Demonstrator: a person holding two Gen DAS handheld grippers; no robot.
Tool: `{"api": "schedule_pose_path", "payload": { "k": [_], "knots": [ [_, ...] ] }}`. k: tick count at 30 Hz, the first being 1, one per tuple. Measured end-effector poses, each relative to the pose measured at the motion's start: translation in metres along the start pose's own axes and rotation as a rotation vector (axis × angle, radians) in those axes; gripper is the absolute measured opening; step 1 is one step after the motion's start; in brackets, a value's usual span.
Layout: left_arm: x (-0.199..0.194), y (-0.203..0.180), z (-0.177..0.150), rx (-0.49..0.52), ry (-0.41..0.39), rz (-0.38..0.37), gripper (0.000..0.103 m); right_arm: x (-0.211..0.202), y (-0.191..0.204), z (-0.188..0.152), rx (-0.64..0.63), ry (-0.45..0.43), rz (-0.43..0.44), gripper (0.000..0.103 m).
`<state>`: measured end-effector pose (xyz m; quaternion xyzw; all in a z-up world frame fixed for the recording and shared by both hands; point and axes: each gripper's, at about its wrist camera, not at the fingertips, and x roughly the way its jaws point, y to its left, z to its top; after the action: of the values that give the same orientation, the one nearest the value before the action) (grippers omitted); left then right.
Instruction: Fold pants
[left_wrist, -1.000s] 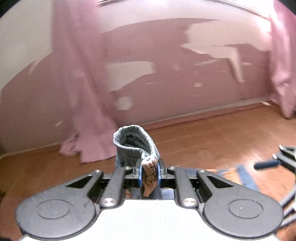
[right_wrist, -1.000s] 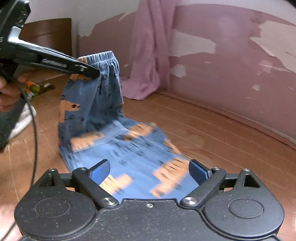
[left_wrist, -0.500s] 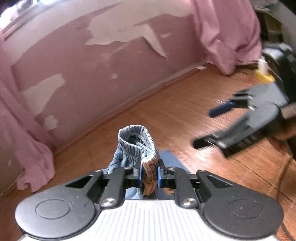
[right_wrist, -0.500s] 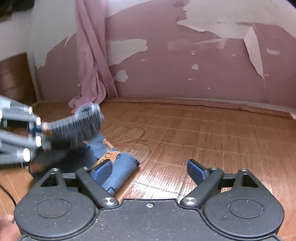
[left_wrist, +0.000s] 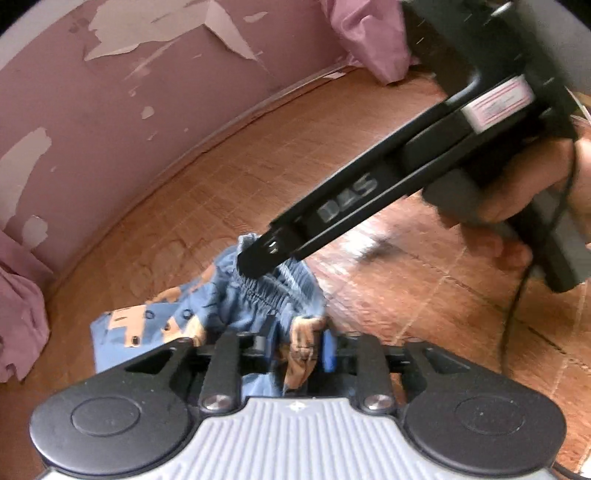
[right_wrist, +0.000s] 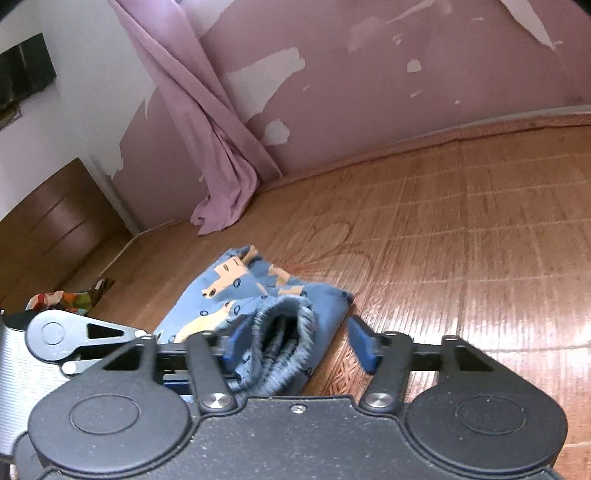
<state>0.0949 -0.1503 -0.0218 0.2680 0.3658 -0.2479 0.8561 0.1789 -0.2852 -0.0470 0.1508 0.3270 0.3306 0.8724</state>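
Blue pants (left_wrist: 155, 325) with orange prints lie folded on the wooden floor (left_wrist: 406, 295), their elastic waistband (left_wrist: 273, 295) bunched up towards me. My left gripper (left_wrist: 297, 345) has its fingers slightly apart, with a flap of waistband hanging loosely between them. The black right gripper (left_wrist: 258, 258) comes in from the upper right and its tip presses on the waistband. In the right wrist view the right gripper (right_wrist: 299, 343) is open, and the waistband (right_wrist: 291, 321) sits between its blue pads. The pants (right_wrist: 229, 288) stretch away beyond it. The left gripper's silver body (right_wrist: 22, 354) is at the left edge.
A person's hand (left_wrist: 517, 192) holds the right gripper. A pink curtain (right_wrist: 221, 166) hangs to the floor against the peeling pink wall (right_wrist: 406, 110). At far left are a brown wooden panel (right_wrist: 48, 229) and a colourful item (right_wrist: 62, 299). Bare floor (right_wrist: 480, 258) extends to the right.
Both grippers have dropped towards the floor. The right gripper has come onto the waistband. The left gripper's fingers, shut on the waistband before, have parted. The pants now lie folded over.
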Motion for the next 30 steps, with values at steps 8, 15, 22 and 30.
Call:
{"api": "schedule_pose_path", "payload": {
  "k": [8, 15, 22, 30],
  "knots": [
    [-0.020, 0.034, -0.012, -0.132, -0.051, -0.086, 0.057, -0.006, 0.001, -0.006, -0.045, 0.077, -0.098, 0.033],
    [-0.033, 0.138, -0.039, -0.537, -0.081, 0.115, 0.071, -0.021, 0.035, -0.015, -0.241, -0.053, -0.227, 0.063],
    [0.017, 0.160, -0.060, -0.503, 0.089, 0.301, 0.079, 0.023, 0.088, -0.044, -0.444, 0.132, -0.320, 0.060],
    [0.001, 0.168, -0.079, -0.568, 0.044, 0.227, 0.091, 0.001, 0.102, -0.054, -0.434, 0.138, -0.400, 0.068]
  ]
}}
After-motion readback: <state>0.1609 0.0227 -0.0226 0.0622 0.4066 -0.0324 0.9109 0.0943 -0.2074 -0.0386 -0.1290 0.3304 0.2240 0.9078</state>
